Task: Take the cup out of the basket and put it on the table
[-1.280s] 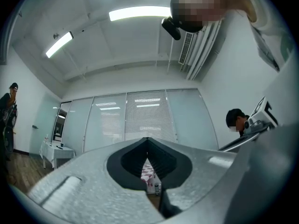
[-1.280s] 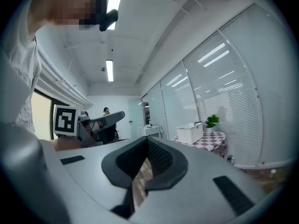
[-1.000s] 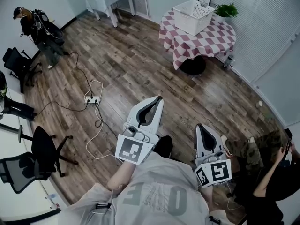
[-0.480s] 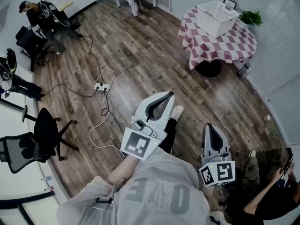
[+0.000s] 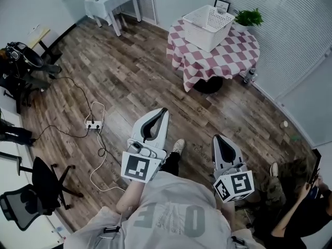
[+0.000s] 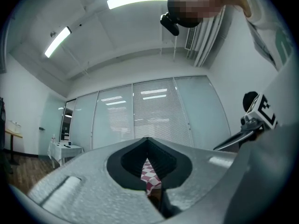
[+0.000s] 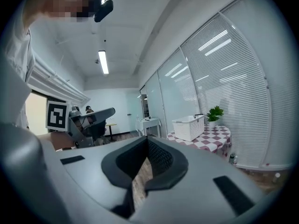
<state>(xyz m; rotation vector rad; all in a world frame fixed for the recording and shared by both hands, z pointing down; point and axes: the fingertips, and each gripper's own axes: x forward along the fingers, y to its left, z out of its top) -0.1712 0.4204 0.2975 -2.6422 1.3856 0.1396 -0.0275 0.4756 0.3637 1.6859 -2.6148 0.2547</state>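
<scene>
A white slatted basket point(image 5: 207, 19) stands on a round table with a red-and-white checked cloth point(image 5: 218, 53), far across the wooden floor. No cup shows; the inside of the basket is hidden from here. My left gripper point(image 5: 165, 110) is held out at waist height, jaws shut and empty, pointing toward the table. My right gripper point(image 5: 217, 138) is also shut and empty beside it. The left gripper point(image 6: 147, 139) shows only a sliver of checked cloth point(image 6: 150, 177) through its jaws. Past the right gripper point(image 7: 148, 138), the basket point(image 7: 189, 127) and table point(image 7: 212, 136) lie well ahead.
A potted plant point(image 5: 248, 17) and a picture frame point(image 5: 222, 5) share the table. A bottle point(image 5: 250, 75) stands by its foot. A power strip with cables point(image 5: 93, 123) lies on the floor at left, near office chairs point(image 5: 31, 191). A seated person point(image 5: 306, 201) is at lower right.
The person carrying both grippers has stepped forward across the floor, so the view has swung and the table has shifted in the frame. Both grippers stay shut and empty.
</scene>
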